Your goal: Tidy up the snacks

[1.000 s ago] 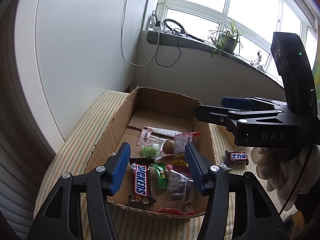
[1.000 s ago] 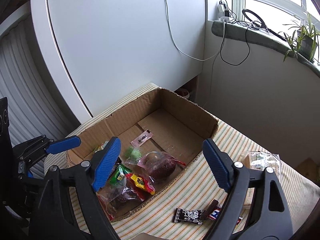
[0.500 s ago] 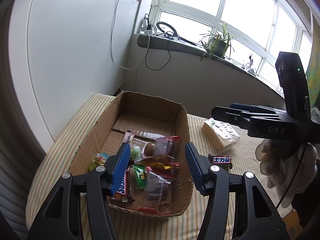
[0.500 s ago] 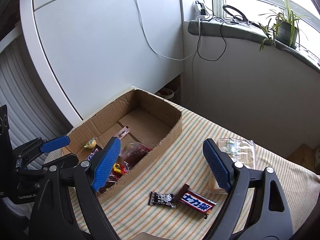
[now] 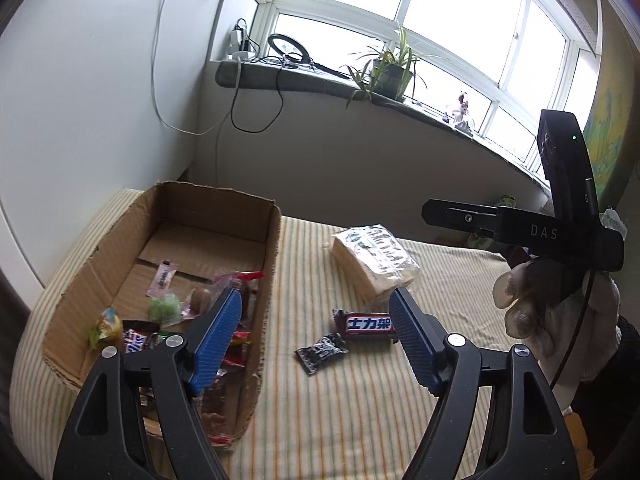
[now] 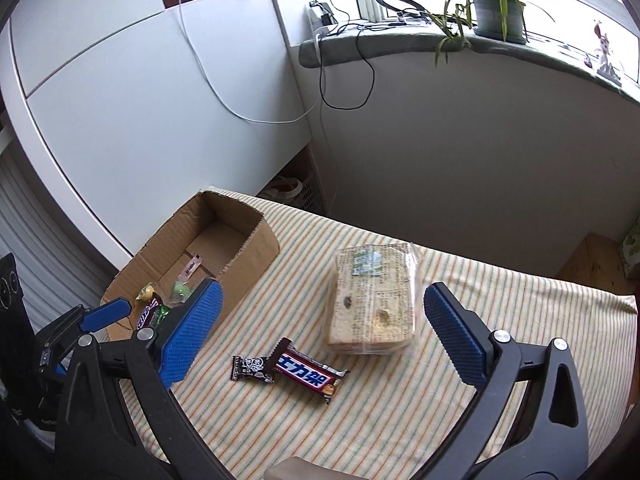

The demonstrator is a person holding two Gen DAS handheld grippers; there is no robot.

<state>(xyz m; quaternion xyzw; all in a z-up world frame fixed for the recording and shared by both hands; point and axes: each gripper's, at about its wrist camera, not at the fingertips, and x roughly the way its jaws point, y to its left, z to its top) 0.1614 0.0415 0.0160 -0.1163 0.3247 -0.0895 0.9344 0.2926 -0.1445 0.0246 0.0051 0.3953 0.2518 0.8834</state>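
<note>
An open cardboard box (image 5: 272, 264) (image 6: 256, 256) holds several wrapped snacks and sits at the left of the striped table. On the table beside it lie a Snickers bar (image 5: 368, 325) (image 6: 308, 376), a small black snack packet (image 5: 322, 352) (image 6: 252, 369) and a clear-wrapped block of crackers (image 5: 376, 260) (image 6: 372, 300). My left gripper (image 5: 316, 336) is open and empty, held above the box's right wall and the two small packets. My right gripper (image 6: 320, 332) is open and empty, held above the Snickers bar and the cracker block.
The table has a striped cloth (image 6: 500, 300). A white cabinet (image 6: 140, 112) stands behind the box. A windowsill with a potted plant (image 6: 496, 4), cables and a charger runs along the back wall. A wooden stool (image 6: 592, 260) stands at the far right.
Both grippers have swung right, away from over the box toward the snacks on the cloth. Both stay open and empty.
</note>
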